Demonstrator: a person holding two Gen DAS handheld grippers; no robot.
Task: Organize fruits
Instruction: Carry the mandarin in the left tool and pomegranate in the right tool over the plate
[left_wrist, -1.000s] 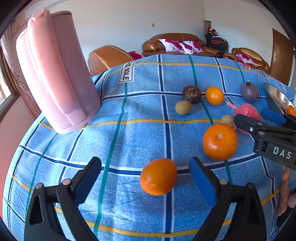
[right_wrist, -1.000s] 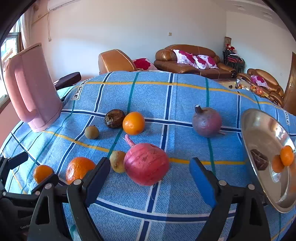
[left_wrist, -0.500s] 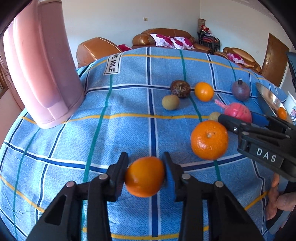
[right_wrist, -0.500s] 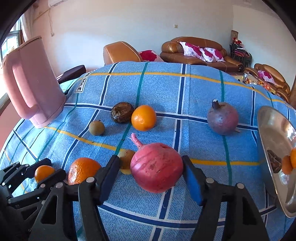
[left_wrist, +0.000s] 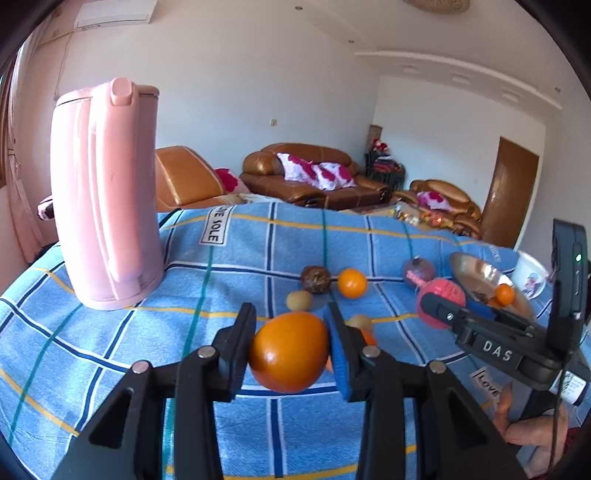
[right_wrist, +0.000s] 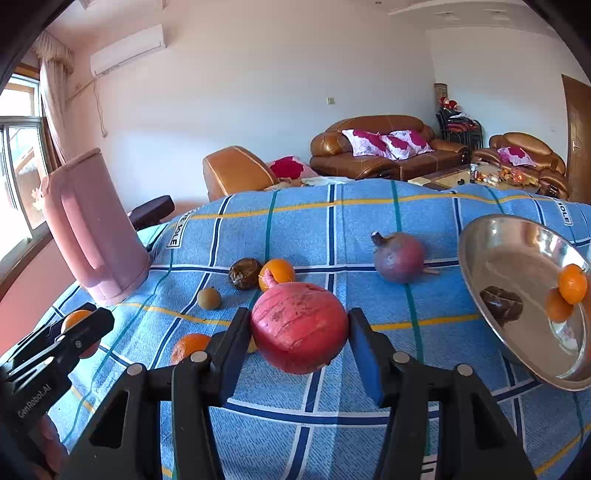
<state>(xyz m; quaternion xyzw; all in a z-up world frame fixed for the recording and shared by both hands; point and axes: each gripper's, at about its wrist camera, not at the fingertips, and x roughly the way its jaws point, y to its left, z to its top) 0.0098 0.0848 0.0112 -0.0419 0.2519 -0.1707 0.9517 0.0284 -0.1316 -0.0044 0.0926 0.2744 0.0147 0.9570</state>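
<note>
The left hand-held gripper (left_wrist: 290, 347) is clamping an orange (left_wrist: 289, 351) at lower centre. The right hand-held gripper (right_wrist: 300, 341), its jaws just closing, is gripping a pomegranate (right_wrist: 300, 326). Bare blue cloth on the desk (right_wrist: 332, 229) is lying open behind, reaching the steel plate (right_wrist: 517, 251) at right.
</note>
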